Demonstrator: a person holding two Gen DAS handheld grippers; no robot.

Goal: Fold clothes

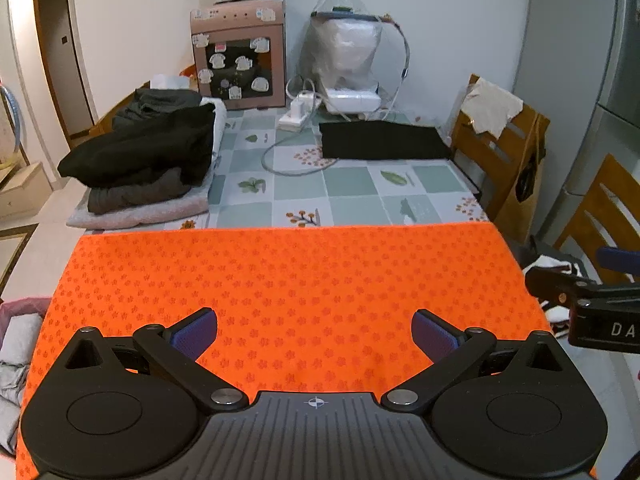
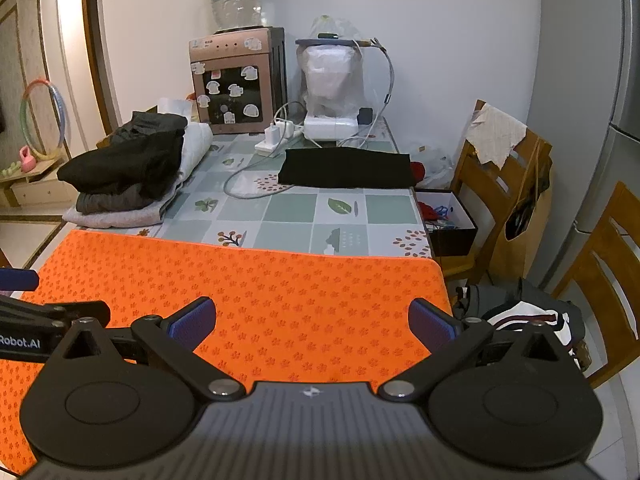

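Currently, status by item:

Left gripper [image 1: 314, 334]: fingers spread wide, nothing between them; held above the near part of the orange mat [image 1: 280, 280].
Right gripper [image 2: 312, 324]: fingers likewise wide apart and bare; held over the mat's right half, beside the left gripper.
Orange mat: spread flat on the near end of the worktop [image 2: 300, 208]; no garment lies on it.
Folded black garment [image 2: 346, 168]: a flat, neat rectangle at the far right of the worktop, near the power strip [image 2: 276, 140].
Garment stack [image 1: 144, 160]: dark pieces piled on a pale one at the far left of the worktop; roughly folded, edges uneven.
Loose clothes, right [image 2: 524, 312]: a crumpled heap with a white, striped piece, off the worktop on the right, beside a wooden chair [image 2: 504, 176].
Loose clothes, left [image 1: 16, 348]: grey fabric in a pink-rimmed container, below the mat's left edge.
Step in hand: judged as a gap between garments; the bare mat fits both a piece just put away and one about to be fetched.
Next move: not settled by these views. If a piece is fetched, it calls for one gripper to leave the mat, clamp a single layer, and lay it flat.
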